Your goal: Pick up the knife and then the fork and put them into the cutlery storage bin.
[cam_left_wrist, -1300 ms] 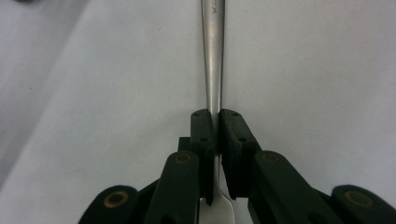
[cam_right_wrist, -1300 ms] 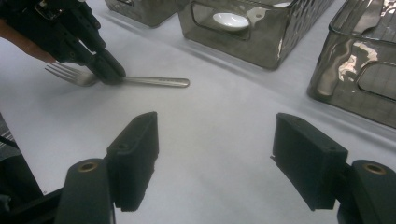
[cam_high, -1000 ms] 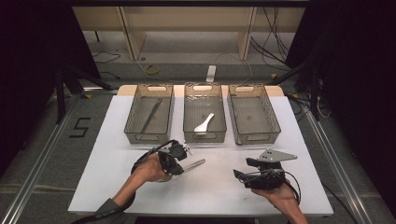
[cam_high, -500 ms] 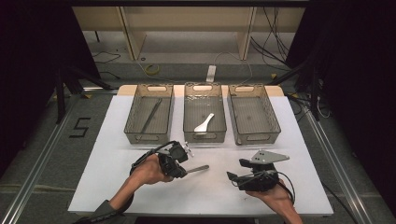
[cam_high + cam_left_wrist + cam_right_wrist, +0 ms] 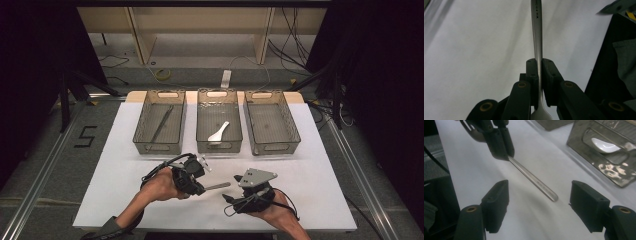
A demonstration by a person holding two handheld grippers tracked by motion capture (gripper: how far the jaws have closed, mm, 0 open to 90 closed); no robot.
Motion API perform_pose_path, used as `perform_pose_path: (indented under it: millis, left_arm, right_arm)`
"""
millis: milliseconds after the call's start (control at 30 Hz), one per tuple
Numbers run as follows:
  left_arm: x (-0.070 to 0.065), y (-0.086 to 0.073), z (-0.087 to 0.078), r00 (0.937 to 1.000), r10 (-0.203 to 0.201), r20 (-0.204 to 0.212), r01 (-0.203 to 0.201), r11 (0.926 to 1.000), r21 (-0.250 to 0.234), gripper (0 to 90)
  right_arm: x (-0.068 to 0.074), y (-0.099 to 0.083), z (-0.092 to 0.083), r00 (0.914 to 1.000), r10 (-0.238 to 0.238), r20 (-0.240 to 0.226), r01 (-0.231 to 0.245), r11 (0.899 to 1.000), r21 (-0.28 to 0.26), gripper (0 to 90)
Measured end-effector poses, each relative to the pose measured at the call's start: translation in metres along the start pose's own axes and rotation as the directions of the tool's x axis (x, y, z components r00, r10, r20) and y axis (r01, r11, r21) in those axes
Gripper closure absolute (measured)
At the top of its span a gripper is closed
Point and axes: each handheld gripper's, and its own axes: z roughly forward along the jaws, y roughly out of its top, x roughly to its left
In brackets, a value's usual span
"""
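The left gripper (image 5: pixel 538 75) is clenched on a metal fork (image 5: pixel 537 32), handle pointing away from it. The right gripper (image 5: pixel 539 202), jaws wide apart, comes near the handle end; a handover seems in hand, so next it should close on the handle.

Left gripper (image 5: pixel 200 186) — metal utensil (image 5: pixel 217 186) clamped

Three clear bins (image 5: pixel 270 122) in a row on white table (image 5: pixel 325 195), white spoon (image 5: pixel 218 132) in middle bin, dark utensil (image 5: pixel 162 123) in left bin

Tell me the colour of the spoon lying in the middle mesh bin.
White; the small spoon shows best in the high view.
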Motion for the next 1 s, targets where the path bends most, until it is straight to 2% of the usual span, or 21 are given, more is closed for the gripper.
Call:
perform_pose_path:
  millis: [167,300,400,600,800,1000]
  left_arm:
    - [-0.008,0.003,0.0,0.9996,0.015,0.022,-0.015,0.9999,-0.004,83.5]
    - [-0.014,0.007,0.0,0.9978,0.038,0.054,-0.037,0.9993,-0.004,83.5]
    - [-0.017,0.008,0.0,0.9971,0.042,0.063,-0.041,0.9991,-0.006,83.5]
    - [-0.021,0.009,0.002,0.9943,0.049,0.095,-0.049,0.9988,-0.006,83.5]
    - [-0.022,0.009,0.003,0.9921,0.052,0.114,-0.052,0.9986,-0.006,83.4]
    - [-0.022,0.009,0.005,0.9891,0.061,0.134,-0.062,0.9981,0.001,83.4]
  right_arm:
    - [0.01,0.002,0.01,0.9976,-0.069,0.003,0.069,0.997,0.033,33.6]
    - [0.015,0.003,0.018,0.9952,-0.098,-0.008,0.098,0.993,0.059,35.4]
    - [0.018,0.003,0.023,0.9911,-0.133,-0.009,0.133,0.988,0.072,38.0]
    - [0.024,0.002,0.027,0.9802,-0.198,-0.008,0.198,0.977,0.084,47.3]
    - [0.028,0.001,0.028,0.9708,-0.239,-0.02,0.24,0.967,0.091,60.5]
    - [0.03,0.001,0.027,0.9563,-0.29,-0.036,0.292,0.951,0.097,72.4]
